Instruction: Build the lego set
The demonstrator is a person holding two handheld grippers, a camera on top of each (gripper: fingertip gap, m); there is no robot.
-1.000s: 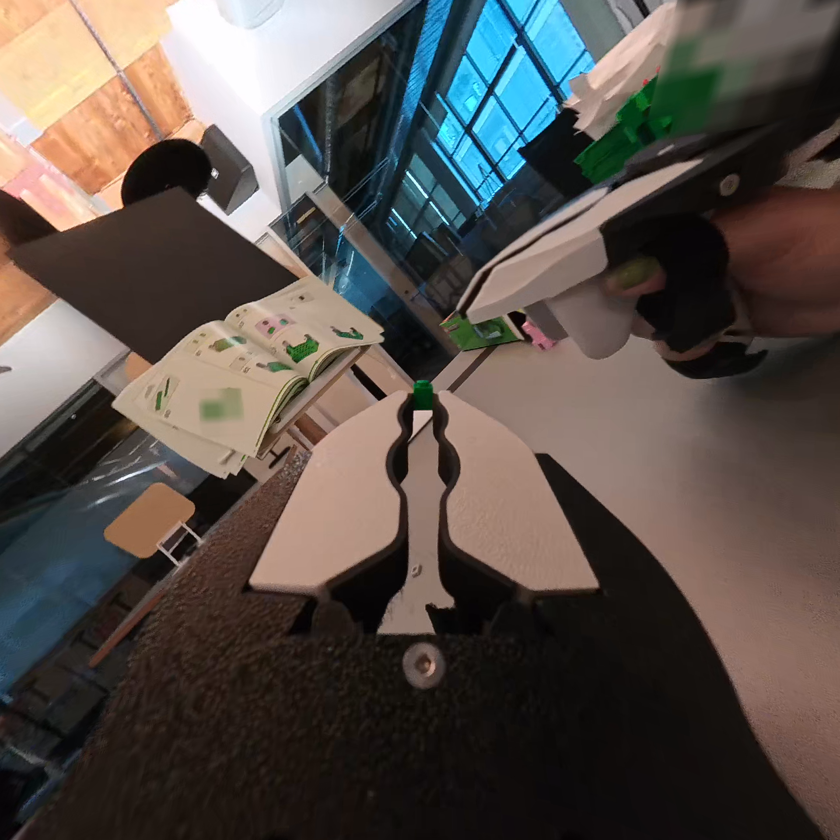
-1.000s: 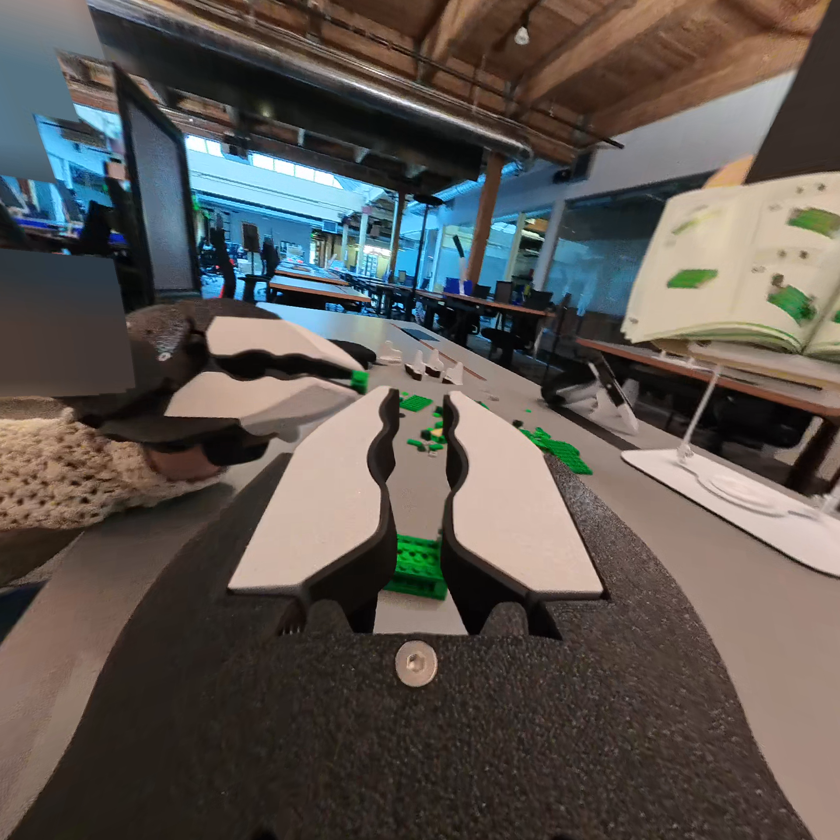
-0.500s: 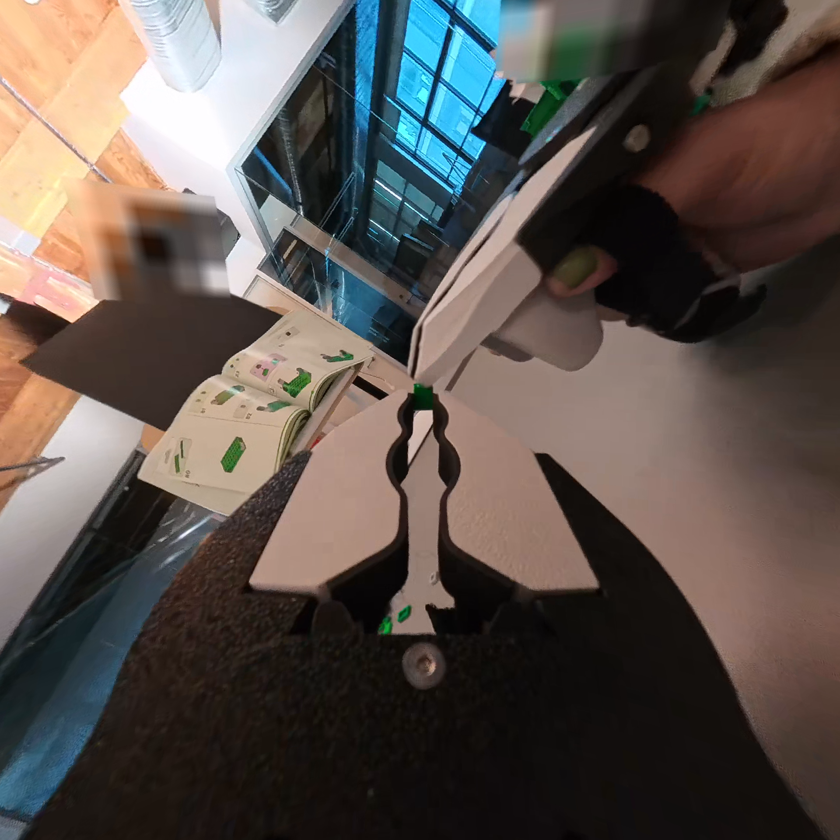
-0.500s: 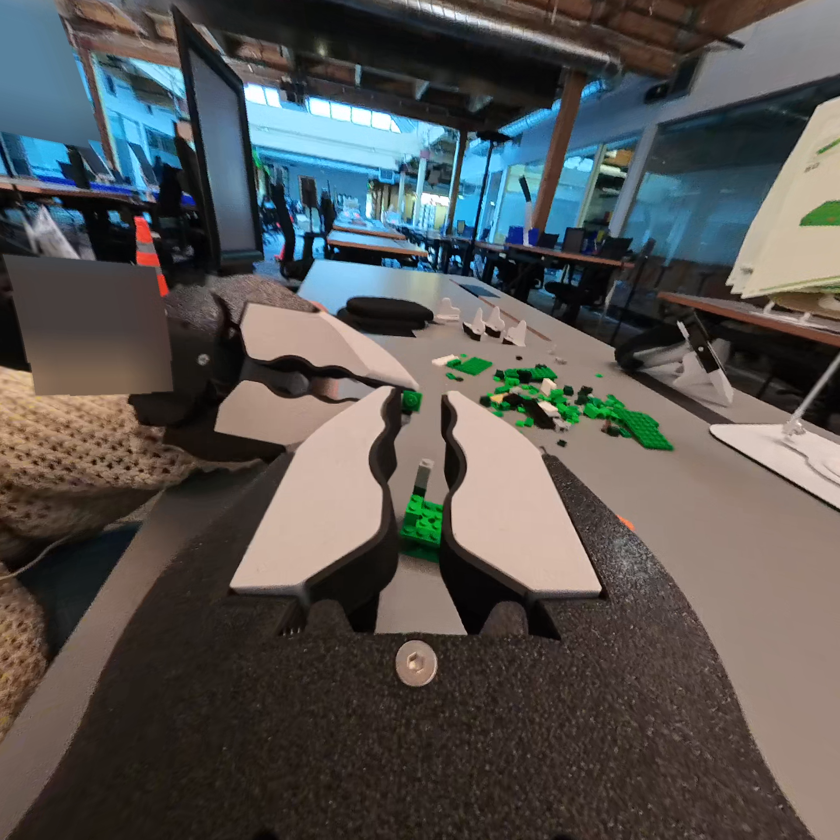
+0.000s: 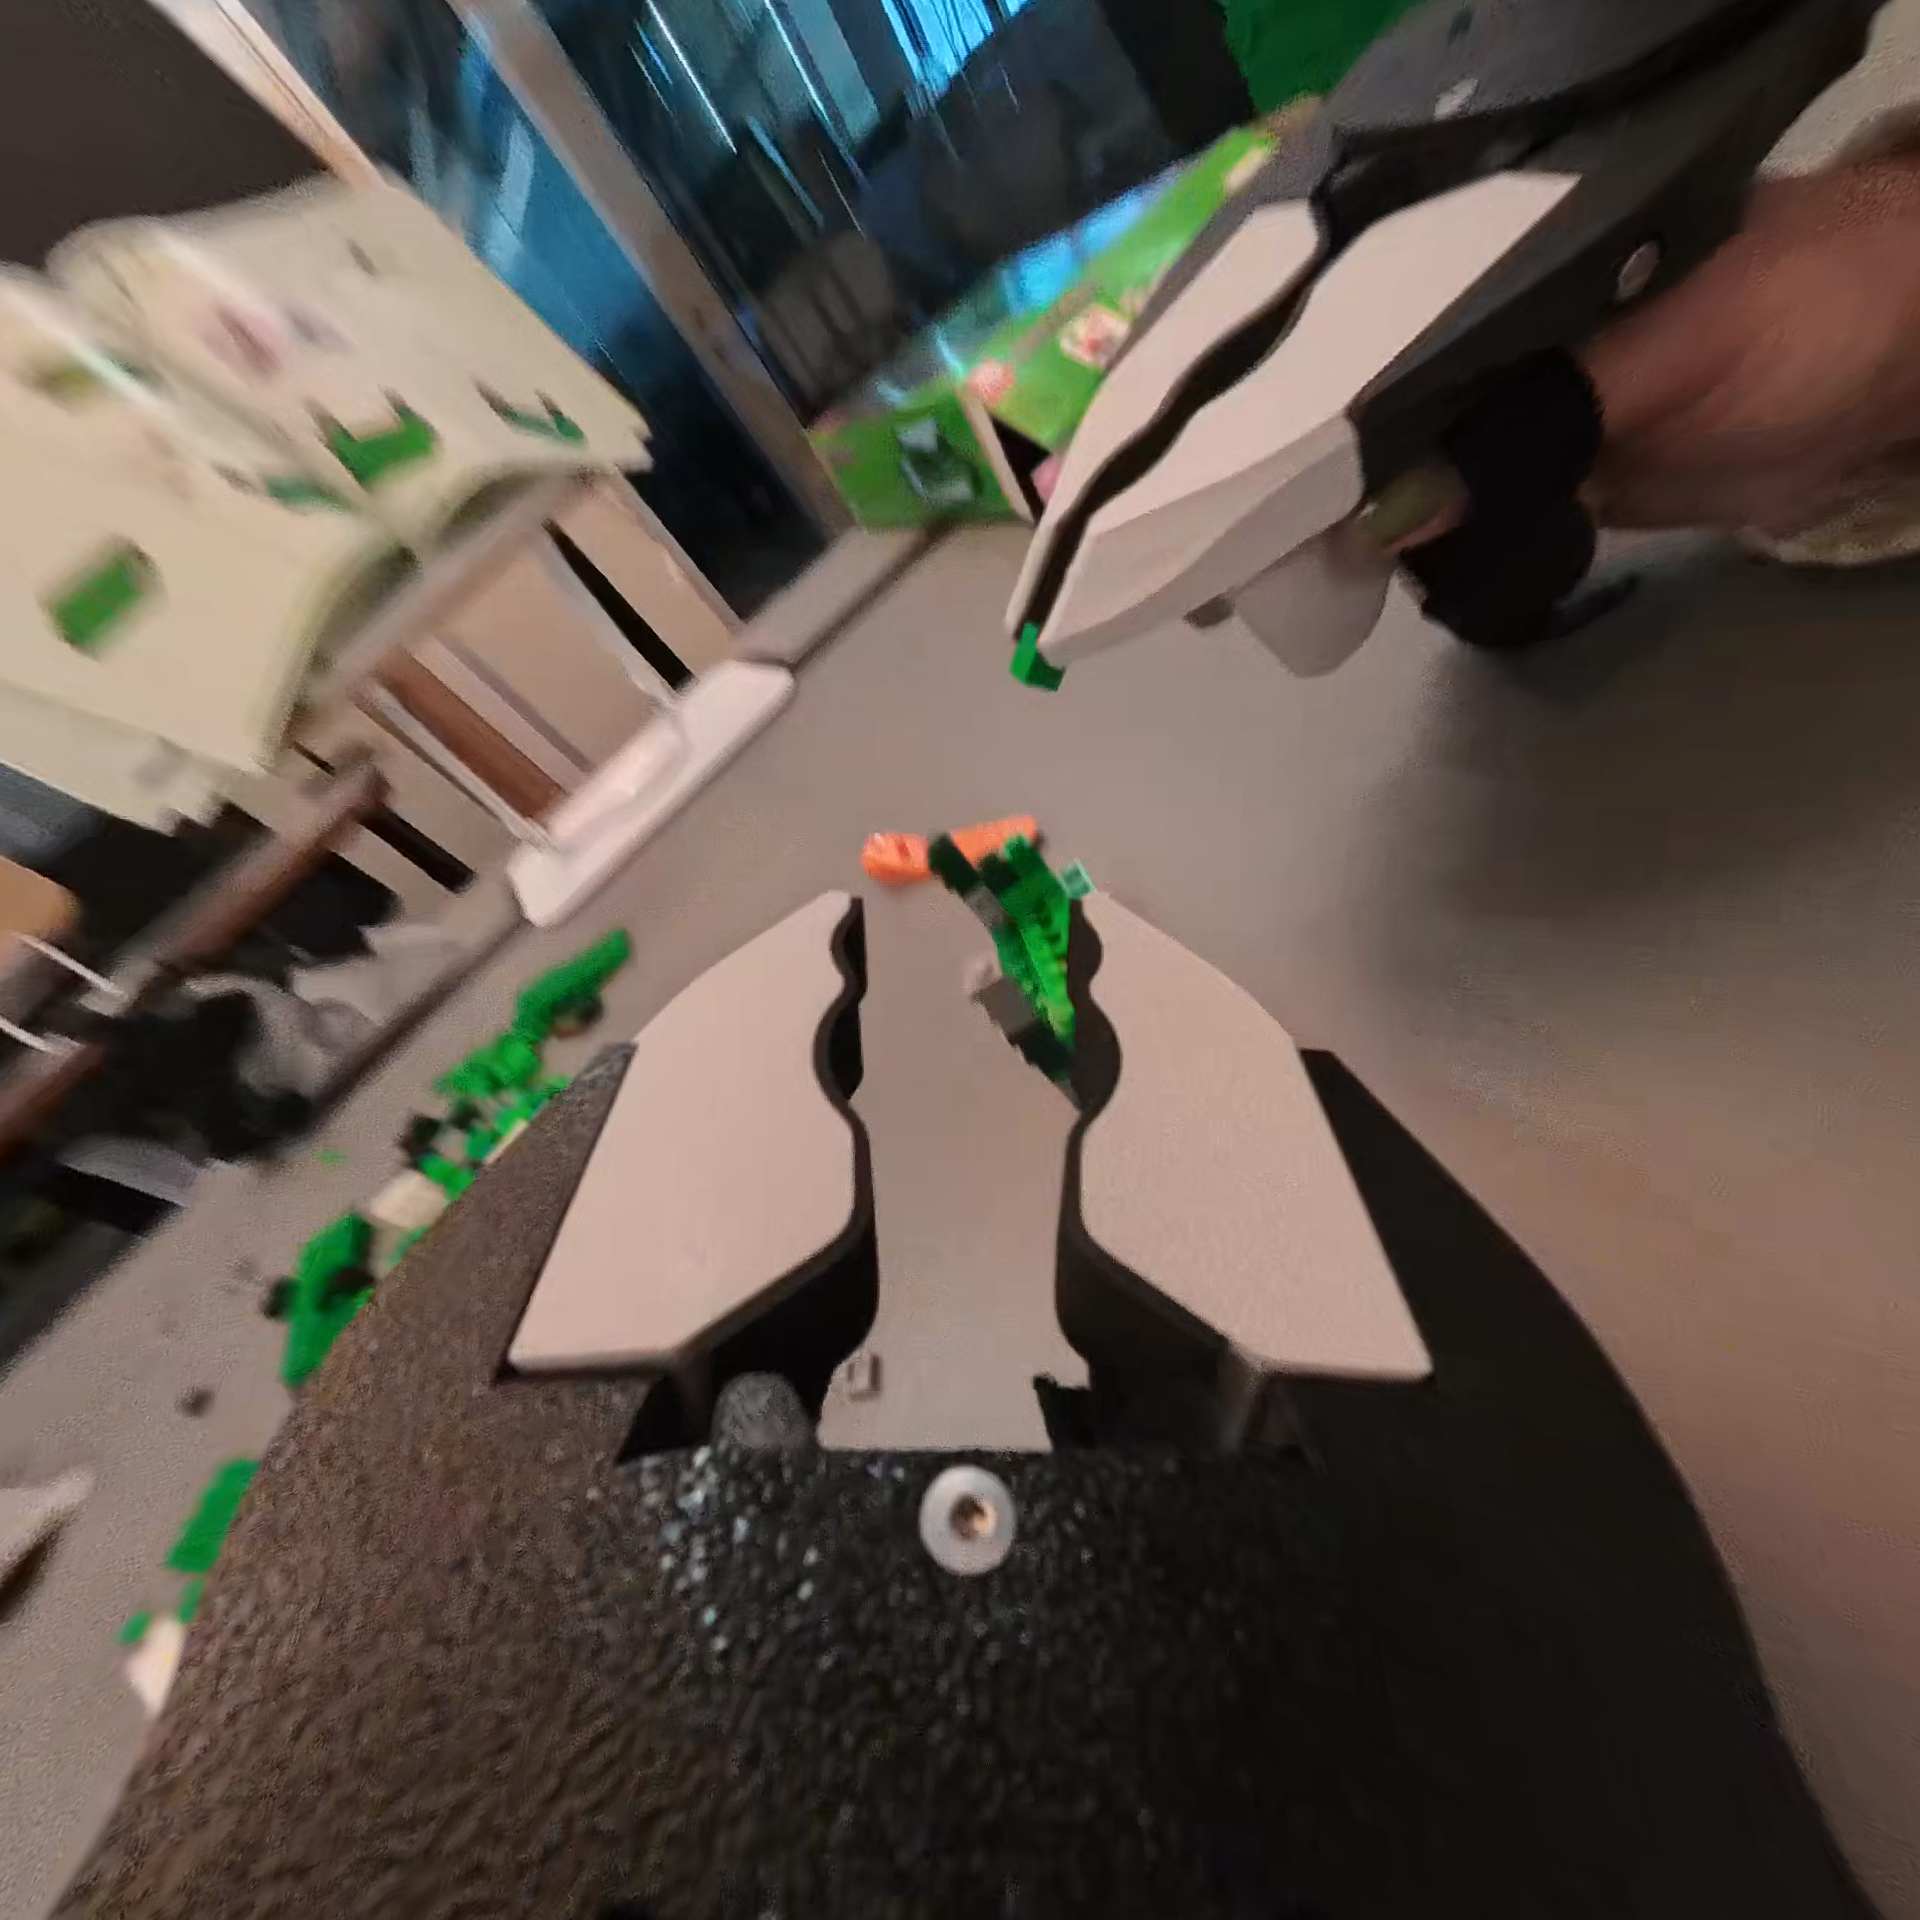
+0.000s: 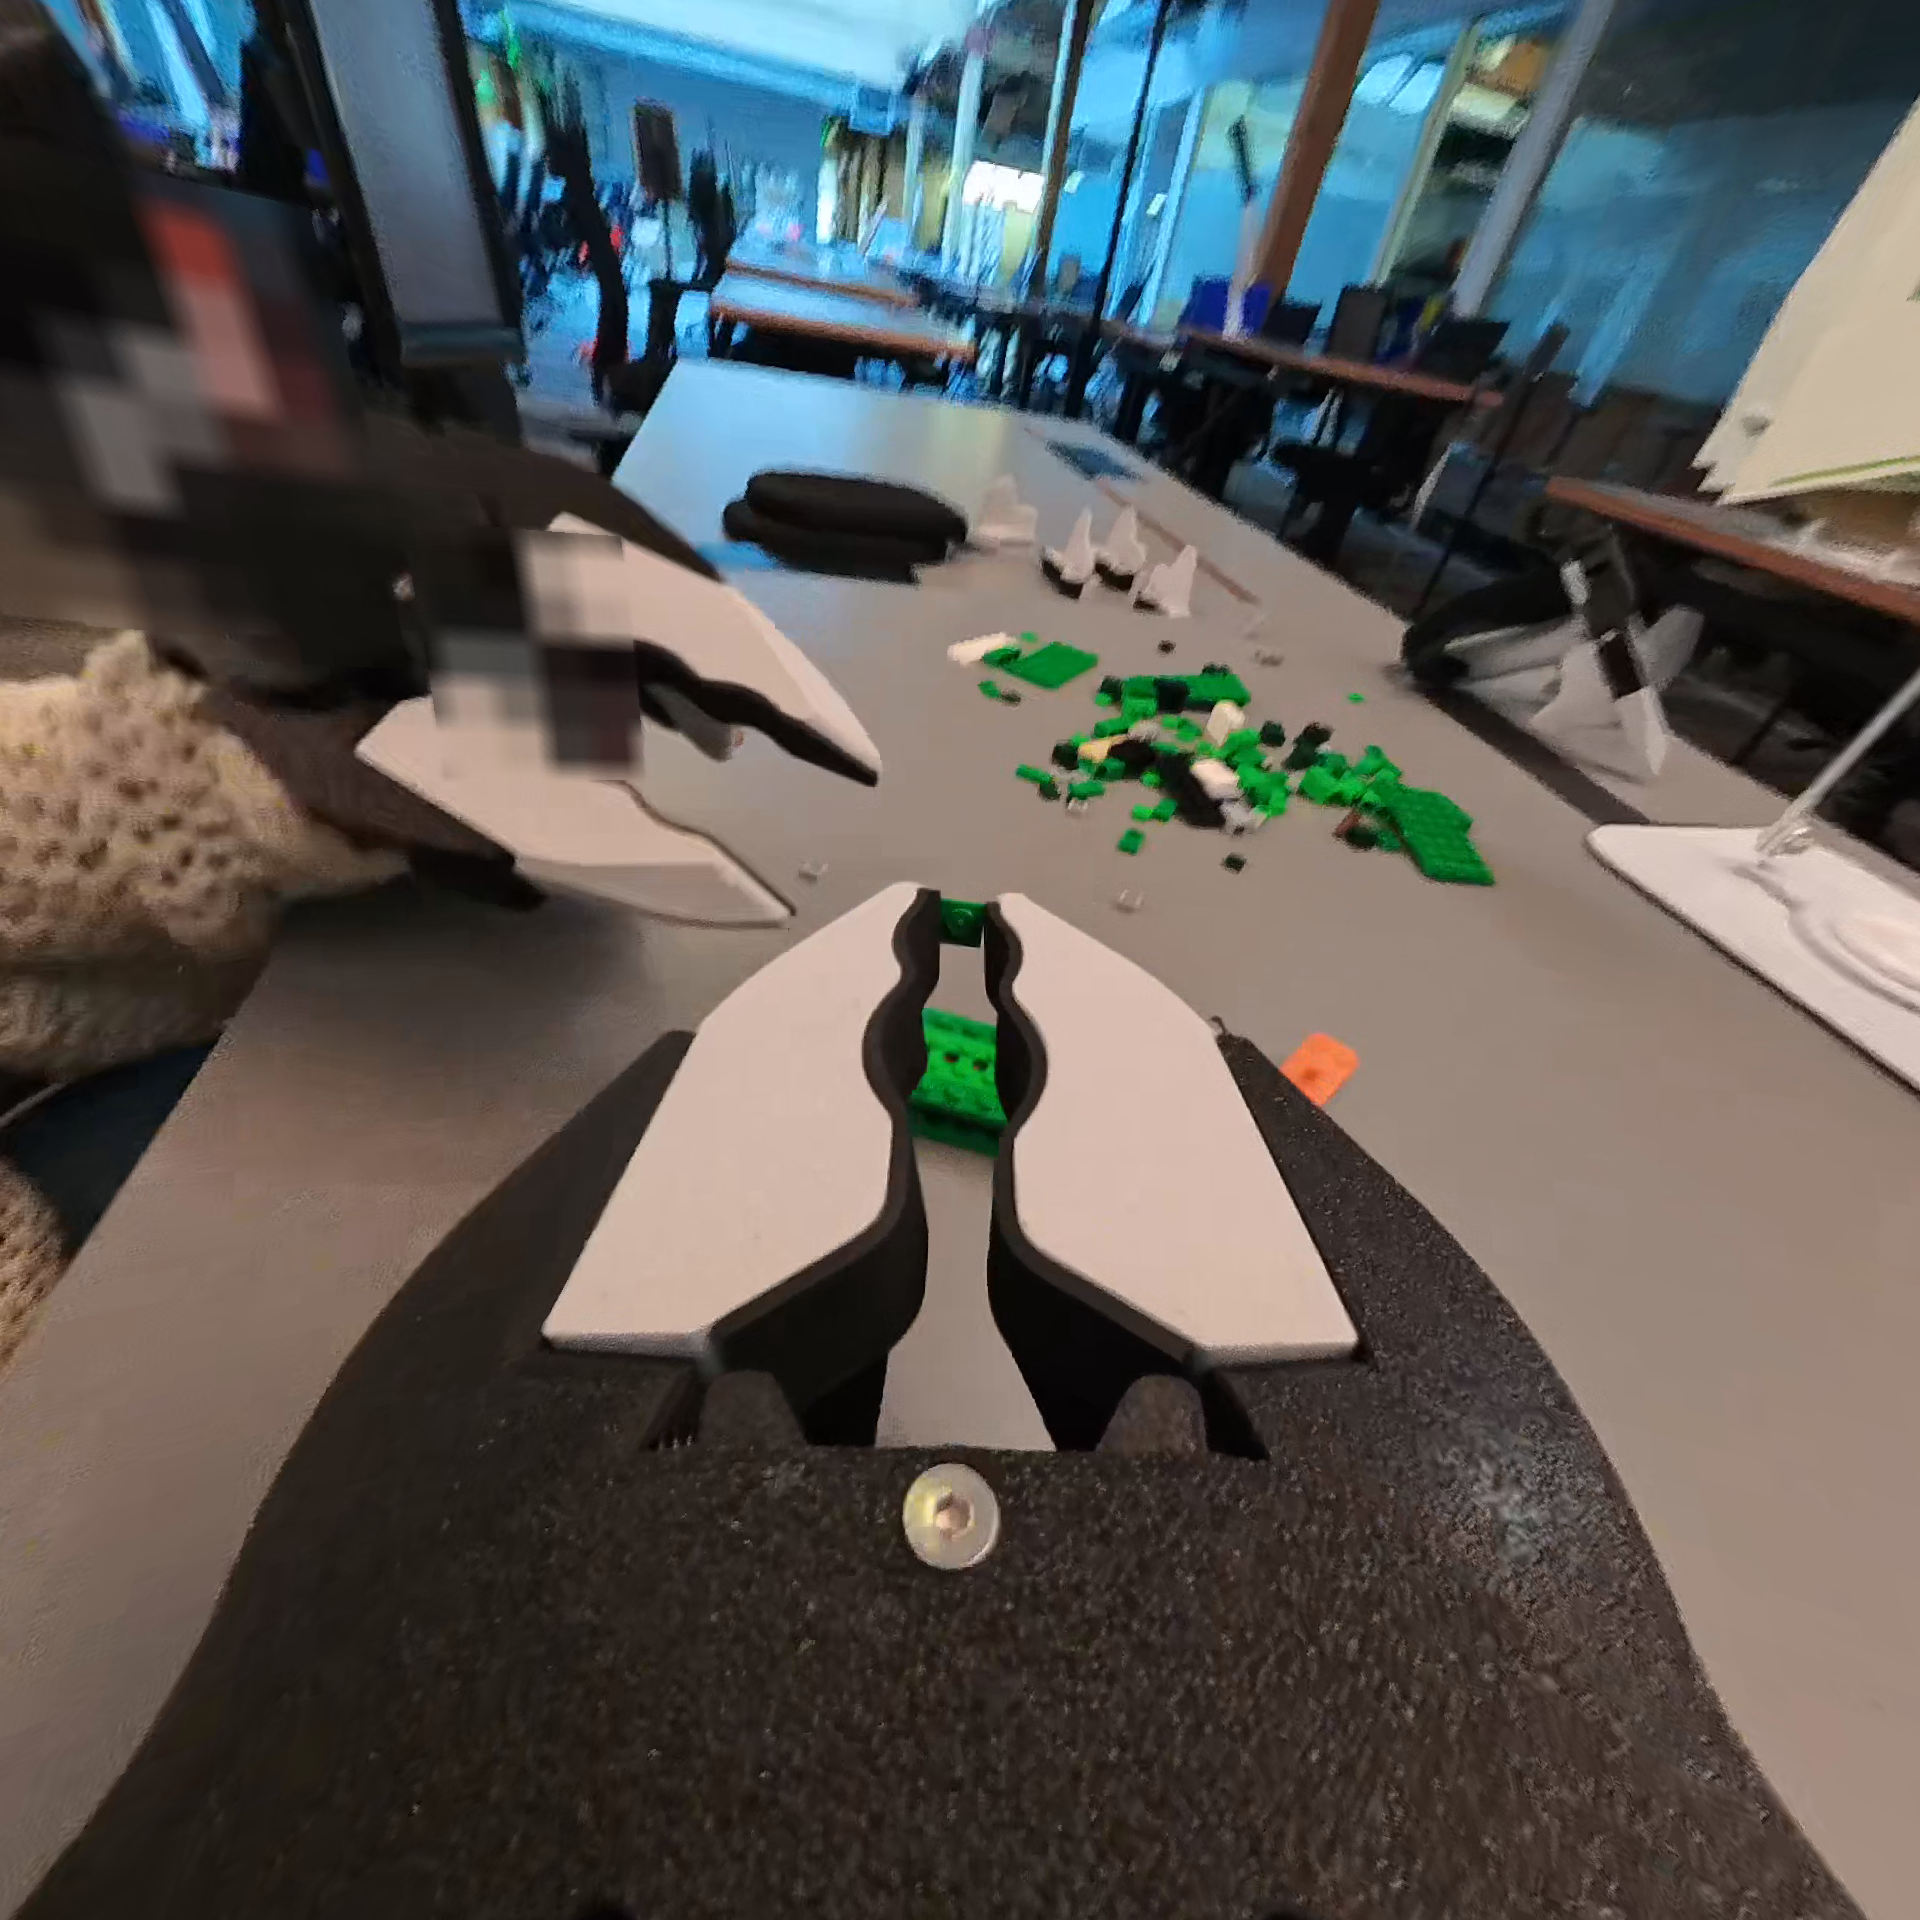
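My right gripper [image 6: 961, 914] is shut on a small green brick [image 6: 961, 923] at its tips, held above the grey table [image 6: 1558, 1195]. It also shows in the left wrist view [image 5: 1034, 639] at the upper right, with the brick [image 5: 1036, 660] sticking out of its tips. A partly built green assembly [image 6: 961, 1070] lies on the table under the right gripper. My left gripper [image 5: 971, 914] is open and empty; the assembly [image 5: 1023, 956] shows between its fingers, close to the right one. In the right wrist view the left gripper [image 6: 826, 842] is at the left, jaws apart.
A pile of loose green, black and white bricks [image 6: 1195, 758] lies farther back, with a green plate [image 6: 1434, 831] at its right. An orange piece [image 6: 1317, 1065] lies right of the assembly. The open instruction booklet [image 5: 260, 468] sits on a white stand [image 6: 1766, 914]. A set box [image 5: 935, 447] stands behind.
The small green brick has passed from my left gripper to my right one. The left has opened, the right has shut. Both grippers have tipped down toward the table.
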